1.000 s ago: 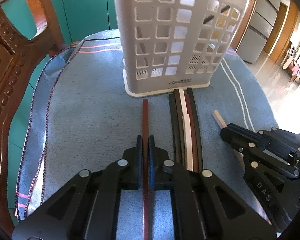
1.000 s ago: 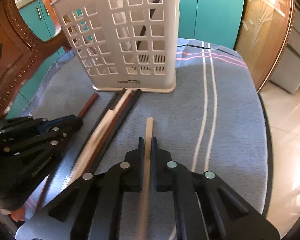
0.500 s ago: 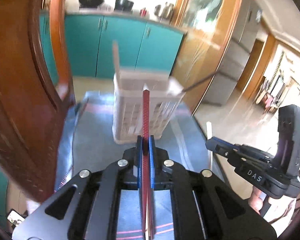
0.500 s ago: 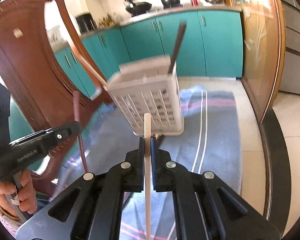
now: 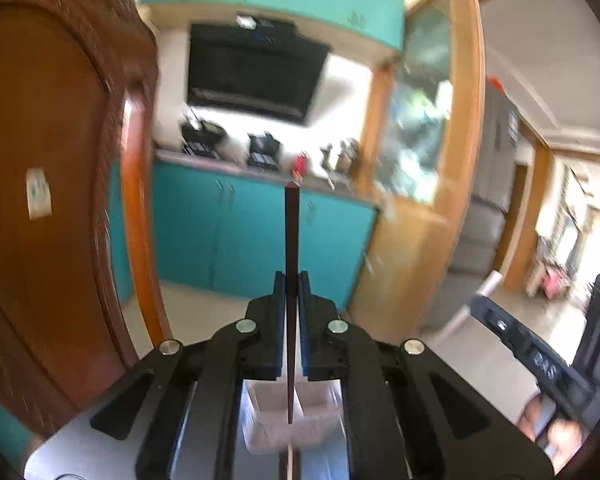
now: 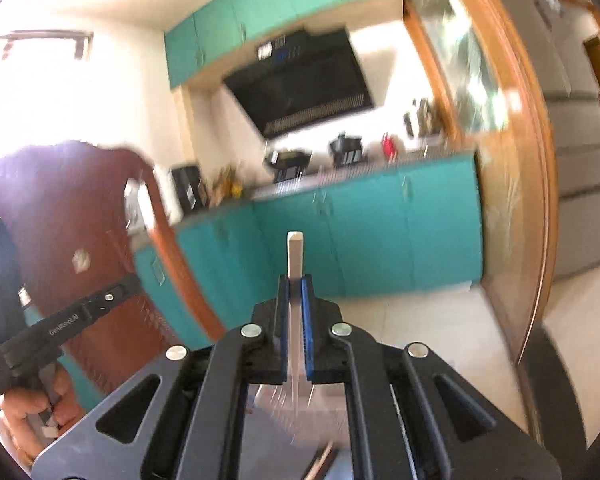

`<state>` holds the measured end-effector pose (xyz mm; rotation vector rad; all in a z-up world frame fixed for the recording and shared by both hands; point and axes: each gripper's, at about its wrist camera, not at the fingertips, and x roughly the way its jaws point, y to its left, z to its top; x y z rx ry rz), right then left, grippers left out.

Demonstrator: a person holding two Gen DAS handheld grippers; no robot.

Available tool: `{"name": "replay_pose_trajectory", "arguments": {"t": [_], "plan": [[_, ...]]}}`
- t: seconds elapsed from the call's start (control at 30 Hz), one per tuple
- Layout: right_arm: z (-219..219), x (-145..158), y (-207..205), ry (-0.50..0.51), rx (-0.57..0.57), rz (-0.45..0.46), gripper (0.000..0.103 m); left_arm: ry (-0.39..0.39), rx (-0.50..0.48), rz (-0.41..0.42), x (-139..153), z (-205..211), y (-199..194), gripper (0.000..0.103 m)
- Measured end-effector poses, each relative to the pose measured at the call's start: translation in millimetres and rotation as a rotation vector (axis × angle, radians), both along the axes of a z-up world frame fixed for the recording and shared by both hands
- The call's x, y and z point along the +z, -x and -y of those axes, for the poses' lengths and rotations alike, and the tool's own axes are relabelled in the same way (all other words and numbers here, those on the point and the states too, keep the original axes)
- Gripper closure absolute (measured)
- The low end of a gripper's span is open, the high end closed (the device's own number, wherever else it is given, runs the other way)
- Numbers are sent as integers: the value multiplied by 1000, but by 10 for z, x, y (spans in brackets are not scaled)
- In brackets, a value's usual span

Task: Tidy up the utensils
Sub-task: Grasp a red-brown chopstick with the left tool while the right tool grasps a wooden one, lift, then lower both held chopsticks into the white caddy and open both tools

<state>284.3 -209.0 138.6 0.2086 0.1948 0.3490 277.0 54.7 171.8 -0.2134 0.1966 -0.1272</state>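
Two chopsticks upright, tips aimed down for dropping | left gripper (image 5: 291, 280) pinches dark red-brown chopstick (image 5: 291, 232) over white plastic basket (image 5: 296, 424) | right gripper (image 6: 295, 284) pinches pale wooden chopstick (image 6: 294, 256)

Both grippers held up, pointing roughly level, a bit downward. Left gripper (image 5: 291, 280): jaws closed tight, blue pads clamping a thin dark red stick that runs fwd past the tips and back under the frame. Right gripper (image 6: 294, 282): jaws closed the same way on a pale stick. In the right wrist view the left gripper's black body sits at far left, person's left hand (image 6: 36, 404) wrapped round its handle. In the left wrist view the right hand (image 5: 552, 428) shows blurred, low right.
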Motion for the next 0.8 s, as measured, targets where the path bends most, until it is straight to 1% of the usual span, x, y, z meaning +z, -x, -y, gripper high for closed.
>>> {"name": "replay_pose_trajectory", "arguments": {"t": [0.03, 0.07, 0.1, 0.17, 0.2, 0.27, 0.37, 0.53, 0.6, 0.63, 0.67, 0.73, 0.77, 0.8], "plan": [[-33, 31, -66, 15, -30, 28, 96, 10, 17, 26, 20, -27, -36, 96], [-71, 17, -142, 31, -50, 31, 96, 11, 34, 37, 4, -27, -87, 96], [-97, -27, -211, 41, -58, 18, 96, 1, 58, 28, -53, -1, -178, 96], [-139, -175, -375, 48, -75, -17, 96, -18, 77, -12, -256, 52, -347, 96], [-147, -292, -458, 53, -80, -35, 96, -29, 84, -33, -325, 69, -412, 96], [-148, -501, -558, 65, -83, -66, 96, -48, 92, -78, -554, 105, -543, 96], [-100, -777, -603, 72, -86, -98, 96, -70, 100, -113, -746, 145, -617, 96], [-35, -994, -566, 76, -95, -125, 96, -83, 99, -140, -926, 194, -606, 96], [-9, -1031, -503, 77, -107, -125, 86, -75, 98, -145, -965, 189, -590, 96], [22, -1033, -461, 73, -106, -119, 74, -68, 92, -143, -977, 177, -582, 96], [66, -1023, -397, 61, -98, -105, 66, -63, 86, -135, -972, 166, -536, 93], [149, -982, -265, 41, -94, -77, 62, -61, 82, -110, -959, 128, -392, 82], [211, -957, -153, 29, -86, -60, 62, -58, 80, -90, -939, 99, -302, 73], [253, -950, -74, 21, -79, -49, 62, -47, 73, -64, -942, 57, -172, 69]]}}
